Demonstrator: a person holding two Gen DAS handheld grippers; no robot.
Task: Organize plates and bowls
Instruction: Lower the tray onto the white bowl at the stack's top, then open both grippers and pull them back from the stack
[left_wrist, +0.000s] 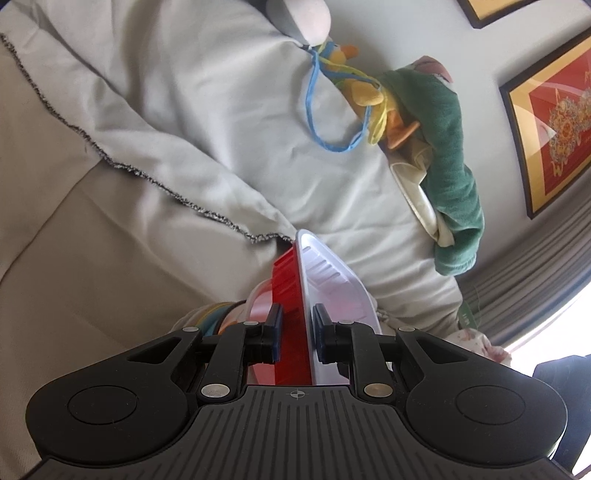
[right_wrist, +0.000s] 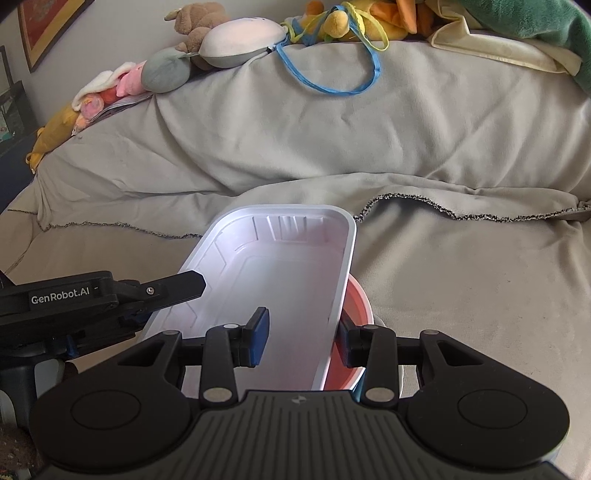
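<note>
Though it looks light and bendy, the white tray (right_wrist: 280, 280) hangs above the sofa's front edge (right_wrist: 461, 266), left gripper (left_wrist: 297, 332) and right gripper (right_wrist: 304, 338) each pinching its rim; perhaps brittle.

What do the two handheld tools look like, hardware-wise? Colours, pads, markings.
Both match: the left tool and right tool have matte black plastic bodies with a ribbed grey centre plate, round black caps either side, silver rivets on black linkage arms, and blue pads on the fingers. Seen from the right wrist camera, the left tool's side reads "GenRobot.AI" in white. No cables or sleeves visible.
</note>
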